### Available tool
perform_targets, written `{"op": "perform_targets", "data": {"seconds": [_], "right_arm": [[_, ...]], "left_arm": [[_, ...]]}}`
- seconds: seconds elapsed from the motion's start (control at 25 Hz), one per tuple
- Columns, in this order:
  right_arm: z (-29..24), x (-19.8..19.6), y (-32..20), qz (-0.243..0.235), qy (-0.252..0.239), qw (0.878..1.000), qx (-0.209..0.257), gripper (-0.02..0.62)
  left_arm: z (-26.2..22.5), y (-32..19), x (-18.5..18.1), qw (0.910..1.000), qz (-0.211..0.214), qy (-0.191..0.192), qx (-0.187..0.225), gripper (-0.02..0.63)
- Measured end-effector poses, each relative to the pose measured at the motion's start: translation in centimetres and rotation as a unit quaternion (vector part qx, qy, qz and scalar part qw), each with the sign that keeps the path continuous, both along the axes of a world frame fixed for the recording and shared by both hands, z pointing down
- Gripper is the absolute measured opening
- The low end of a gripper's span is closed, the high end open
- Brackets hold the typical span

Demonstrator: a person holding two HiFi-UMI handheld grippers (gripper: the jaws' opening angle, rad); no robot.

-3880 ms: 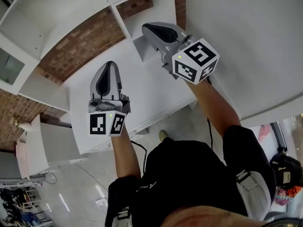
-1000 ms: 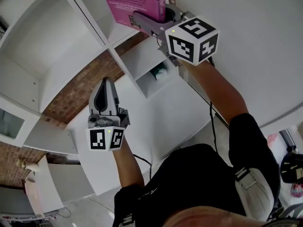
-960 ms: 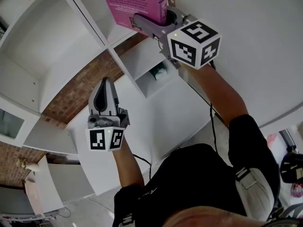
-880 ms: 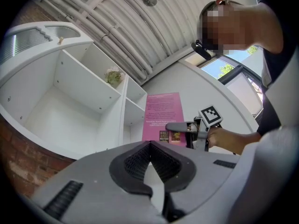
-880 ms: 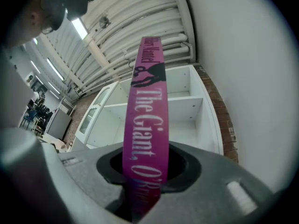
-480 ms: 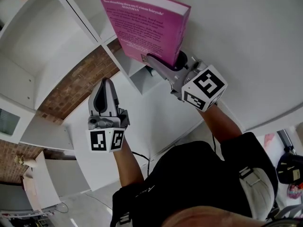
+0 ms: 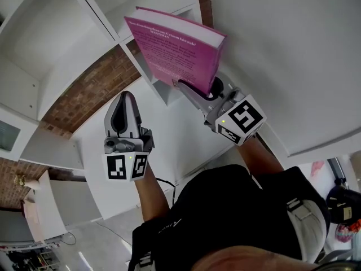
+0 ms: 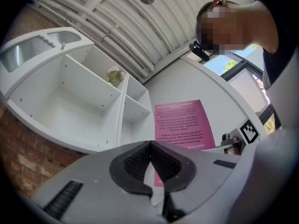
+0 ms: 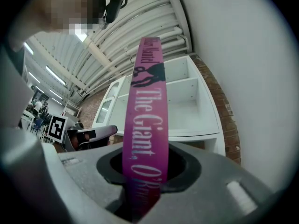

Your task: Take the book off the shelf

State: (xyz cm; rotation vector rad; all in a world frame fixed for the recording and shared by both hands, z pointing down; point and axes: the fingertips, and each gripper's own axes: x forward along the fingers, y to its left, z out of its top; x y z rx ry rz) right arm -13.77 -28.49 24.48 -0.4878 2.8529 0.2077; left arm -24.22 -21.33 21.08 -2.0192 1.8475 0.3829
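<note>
The pink book [image 7: 175, 47] is out of the white shelf unit [image 7: 107, 16] and held in the air in front of it, back cover toward me. My right gripper [image 7: 198, 89] is shut on its lower edge, and in the right gripper view the pink spine [image 9: 145, 120] runs up from between the jaws. The book [image 8: 183, 122] also shows in the left gripper view, right of the shelf compartments. My left gripper [image 7: 127, 95] hangs lower left of the book, apart from it. It is shut and holds nothing, and its pads [image 8: 140, 160] meet at the tip.
The shelf unit [image 8: 84, 97] has several open white compartments, and a small pale object [image 8: 113, 74] sits in one. A brick wall [image 7: 84, 89] shows behind the shelf. A plain white wall [image 7: 293, 55] rises at the right. The person's dark torso [image 7: 225, 213] fills the lower view.
The right gripper has drawn the pink book out of the upper compartment and down toward the person. The left gripper has stayed where it was.
</note>
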Motion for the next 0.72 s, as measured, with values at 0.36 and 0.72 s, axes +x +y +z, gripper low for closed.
{"op": "perform_targets", "data": {"seconds": [0.36, 0.72], "right_arm": [[0.09, 0.02, -0.18, 0.004, -0.004, 1.0, -0.007, 0.135], [0.21, -0.01, -0.17, 0.004, -0.005, 1.0, -0.014, 0.135]], "left_arm": [[0.31, 0.5, -0.55, 1.0, -0.004, 0.002, -0.003, -0.002], [0.5, 0.76, -0.78, 1.0, -0.004, 0.003, -0.002, -0.002]]}}
